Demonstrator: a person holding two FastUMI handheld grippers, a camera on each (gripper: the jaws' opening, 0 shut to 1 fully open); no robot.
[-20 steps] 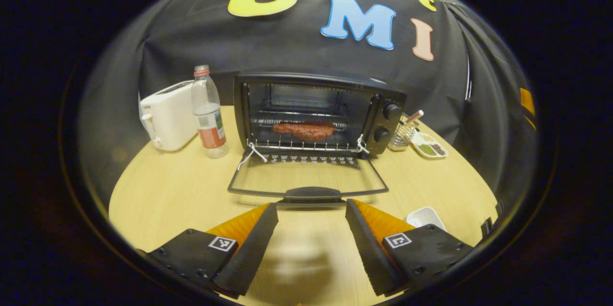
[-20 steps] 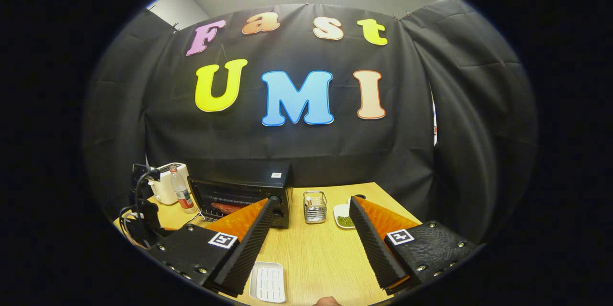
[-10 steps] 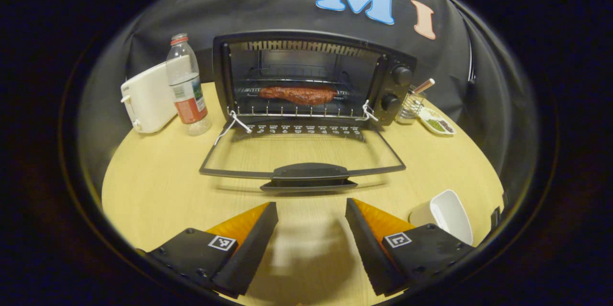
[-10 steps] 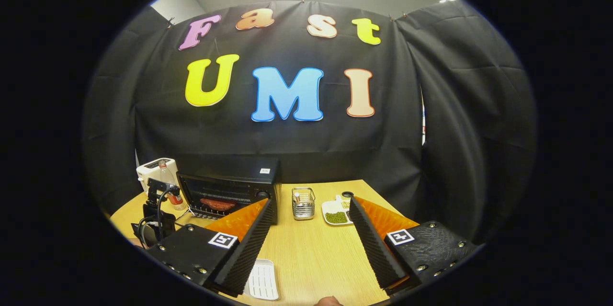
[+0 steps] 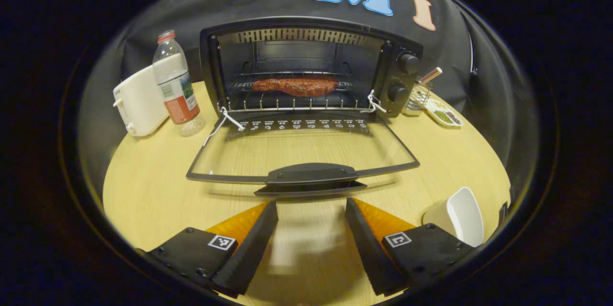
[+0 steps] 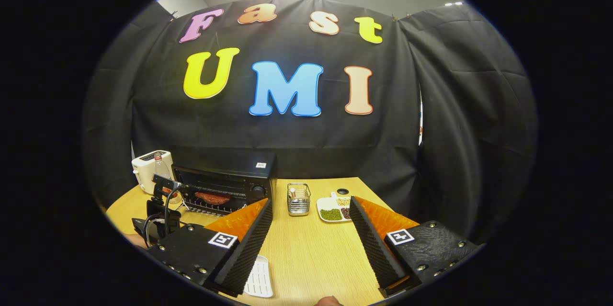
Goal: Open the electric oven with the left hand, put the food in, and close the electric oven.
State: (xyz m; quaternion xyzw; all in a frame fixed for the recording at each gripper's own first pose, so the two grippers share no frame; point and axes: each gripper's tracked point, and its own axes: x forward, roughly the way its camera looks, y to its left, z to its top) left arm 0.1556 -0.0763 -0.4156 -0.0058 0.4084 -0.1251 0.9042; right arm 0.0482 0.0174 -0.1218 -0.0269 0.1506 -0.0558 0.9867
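The black electric oven (image 5: pixel 404 47) stands at the back of the round wooden table with its glass door (image 5: pixel 301 153) folded down flat. A reddish-brown piece of meat (image 5: pixel 294 85) lies on the wire rack inside. My left gripper (image 5: pixel 311 229) is open and empty, just in front of the door's handle (image 5: pixel 311 174), not touching it. In the right gripper view the oven (image 6: pixel 230 172) sits far off to the left with the meat (image 6: pixel 212 197) inside. My right gripper (image 6: pixel 310 243) hangs open and empty above the table. The left gripper's body (image 6: pixel 160 210) shows in front of the oven.
A white toaster (image 5: pixel 139 102) and a water bottle (image 5: pixel 175 85) stand left of the oven. A wire basket (image 5: pixel 419 95) and a divided dish of beans (image 5: pixel 443 114) sit to its right. A white dish (image 5: pixel 459 215) lies near my left gripper's right finger.
My left gripper has moved forward and lower toward the open oven door, so the handle now sits just ahead of the fingertips. The right gripper has drifted slightly, staying open.
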